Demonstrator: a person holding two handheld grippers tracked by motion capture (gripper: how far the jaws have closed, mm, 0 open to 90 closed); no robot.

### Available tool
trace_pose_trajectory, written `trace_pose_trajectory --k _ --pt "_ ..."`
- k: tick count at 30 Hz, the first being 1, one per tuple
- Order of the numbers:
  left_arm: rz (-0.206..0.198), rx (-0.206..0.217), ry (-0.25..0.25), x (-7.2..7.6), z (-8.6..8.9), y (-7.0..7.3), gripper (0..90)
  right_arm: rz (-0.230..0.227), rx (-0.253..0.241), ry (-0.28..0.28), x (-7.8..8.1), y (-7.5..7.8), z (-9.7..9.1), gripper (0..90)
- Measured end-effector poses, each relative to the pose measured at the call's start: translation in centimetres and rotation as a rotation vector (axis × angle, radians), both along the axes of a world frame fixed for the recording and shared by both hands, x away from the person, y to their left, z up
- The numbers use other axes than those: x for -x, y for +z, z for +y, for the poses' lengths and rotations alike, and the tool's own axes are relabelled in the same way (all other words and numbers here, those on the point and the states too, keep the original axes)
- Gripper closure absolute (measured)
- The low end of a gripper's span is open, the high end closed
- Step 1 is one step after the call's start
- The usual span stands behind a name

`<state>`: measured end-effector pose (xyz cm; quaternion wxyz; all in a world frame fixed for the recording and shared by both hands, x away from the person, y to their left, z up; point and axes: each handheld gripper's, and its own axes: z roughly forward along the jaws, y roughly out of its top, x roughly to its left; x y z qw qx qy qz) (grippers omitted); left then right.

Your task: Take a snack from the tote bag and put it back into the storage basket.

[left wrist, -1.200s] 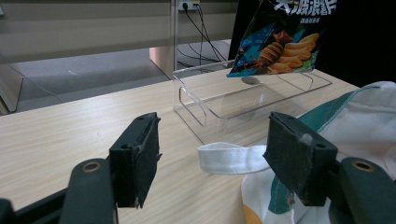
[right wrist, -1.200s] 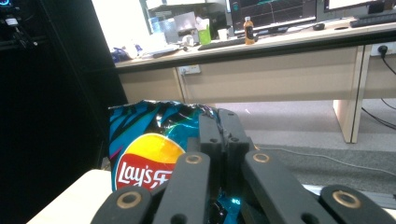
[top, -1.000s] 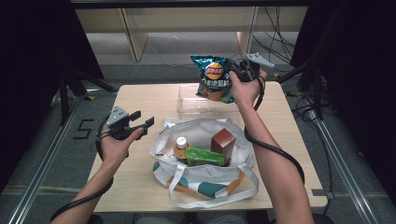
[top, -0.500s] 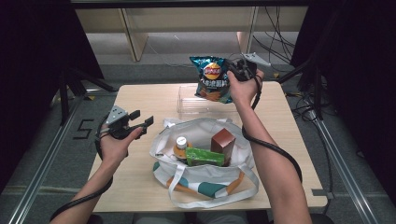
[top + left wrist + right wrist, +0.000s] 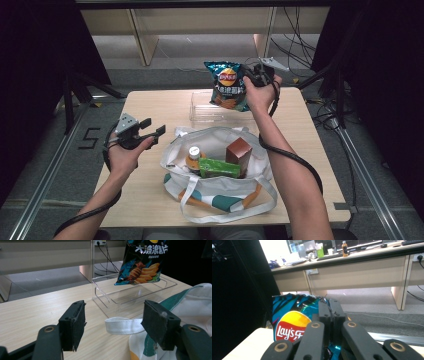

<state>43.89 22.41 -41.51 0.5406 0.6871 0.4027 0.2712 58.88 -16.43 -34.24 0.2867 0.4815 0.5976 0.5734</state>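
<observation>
Crinkled foil marks the chip bag (image 5: 228,85): teal and dark, with a red-and-yellow Lay's roundel and pictures of ridged snacks on its front (the left gripper view shows white script above them). It hangs in the air above the clear tray (image 5: 212,107) at the far side of the desk (image 5: 150,200), its upper edge pinched in the right tool (image 5: 252,77), whose jaws are pressed together on the foil. Left tool (image 5: 155,127) rests near the desk's left edge, jaws spread with nothing between them, just beside the white tote bag (image 5: 220,185).
</observation>
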Motion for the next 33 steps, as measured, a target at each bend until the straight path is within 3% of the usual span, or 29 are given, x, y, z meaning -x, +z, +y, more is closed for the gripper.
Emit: trace_pose_trajectory --k 9,11,20,22,24,26,29,30,33 --pt "-0.004 -0.005 0.001 0.0 0.1 0.1 34.0 0.034 -0.039 -0.019 -0.4 -0.1 0.5 90.0" --pt "-0.007 -0.004 0.001 0.0 0.2 0.1 34.0 0.019 -0.019 -0.007 -0.5 0.0 0.5 90.0" --pt "-0.020 -0.004 -0.010 -0.1 0.1 0.1 34.0 0.034 -0.046 -0.013 -0.9 -0.4 0.8 90.0" --pt "-0.008 -0.002 -0.002 0.0 0.0 0.1 34.0 0.027 -0.025 -0.008 -1.1 -0.6 0.9 90.0" --pt "-0.006 -0.001 0.001 0.0 0.1 0.2 34.0 0.043 -0.047 -0.010 -1.1 -0.6 1.2 90.0" --pt "-0.006 0.002 0.002 0.0 0.2 0.1 34.0 0.026 -0.018 -0.001 -1.4 -0.7 1.1 89.9" --pt "0.001 0.005 0.007 0.1 0.2 0.1 34.0 0.046 -0.055 -0.015 -1.3 -0.8 1.3 90.0" --pt "-0.001 0.004 0.005 0.0 0.2 0.1 34.0 0.037 -0.031 -0.010 -1.6 -0.9 1.2 89.9" --pt "-0.006 0.003 0.001 0.1 0.1 0.2 34.0 0.045 -0.034 -0.012 -1.5 -1.0 1.4 89.9"
